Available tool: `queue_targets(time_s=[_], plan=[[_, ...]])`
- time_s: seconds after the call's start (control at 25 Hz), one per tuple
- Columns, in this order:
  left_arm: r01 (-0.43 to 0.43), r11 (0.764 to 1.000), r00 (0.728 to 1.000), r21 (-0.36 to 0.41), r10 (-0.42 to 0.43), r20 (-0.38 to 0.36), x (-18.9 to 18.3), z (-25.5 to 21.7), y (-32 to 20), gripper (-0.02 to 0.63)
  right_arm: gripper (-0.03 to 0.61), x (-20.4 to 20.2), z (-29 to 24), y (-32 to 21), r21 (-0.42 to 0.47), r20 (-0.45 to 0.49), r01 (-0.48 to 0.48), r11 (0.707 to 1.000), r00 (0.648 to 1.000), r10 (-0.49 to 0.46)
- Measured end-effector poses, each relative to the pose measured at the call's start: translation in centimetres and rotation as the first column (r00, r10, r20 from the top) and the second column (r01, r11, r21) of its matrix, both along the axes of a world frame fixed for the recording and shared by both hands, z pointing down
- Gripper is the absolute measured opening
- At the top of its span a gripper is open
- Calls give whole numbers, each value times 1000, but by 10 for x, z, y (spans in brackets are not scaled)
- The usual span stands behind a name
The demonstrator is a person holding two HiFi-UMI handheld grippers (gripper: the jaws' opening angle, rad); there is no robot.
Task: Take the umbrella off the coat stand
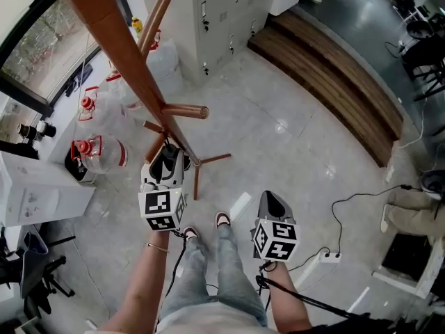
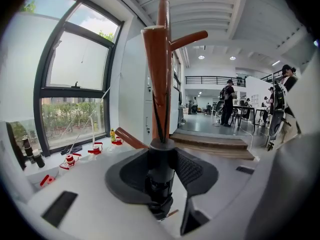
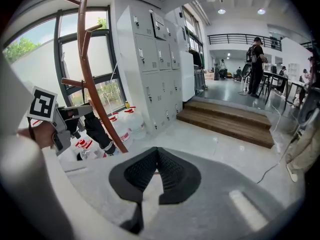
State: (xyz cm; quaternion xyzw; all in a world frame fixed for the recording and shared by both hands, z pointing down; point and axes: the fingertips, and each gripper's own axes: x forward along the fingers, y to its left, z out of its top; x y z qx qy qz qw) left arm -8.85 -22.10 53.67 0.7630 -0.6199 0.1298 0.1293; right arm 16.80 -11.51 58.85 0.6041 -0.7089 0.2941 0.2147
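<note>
A brown wooden coat stand point(image 1: 132, 61) with short pegs rises past my head; its pole point(image 2: 157, 74) fills the middle of the left gripper view. A folded black umbrella point(image 2: 160, 184) hangs upright against the pole, and thin dark cords run from its top up along the wood. My left gripper point(image 1: 170, 155) is shut on the umbrella, which fills the gap between its jaws. The right gripper view shows that gripper point(image 3: 75, 116) with the umbrella point(image 3: 97, 131) hanging below it beside the stand point(image 3: 89, 79). My right gripper point(image 1: 271, 204) hangs lower right, apart from the stand, shut with nothing in it point(image 3: 158, 159).
Large water bottles point(image 1: 97, 155) with red caps stand by the window behind the stand. Grey lockers point(image 1: 222, 19) line the wall, and a wooden step point(image 1: 327, 75) runs to the right. A power strip and cable point(image 1: 327, 257) lie on the floor. People point(image 3: 256, 64) stand far off.
</note>
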Motion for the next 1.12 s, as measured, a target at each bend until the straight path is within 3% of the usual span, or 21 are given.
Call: queue_targets(time_s=[0.68,1.12], plan=[[-7,1000,1000,25,7,-2,-3,-31,32,149,5,-16,-23,9,38,9,27,999,1000,-27],[-19,999,1000,35,19,1,-12,-56,68,149,5,-50,-51,8,84,9,99,992,995,-100]])
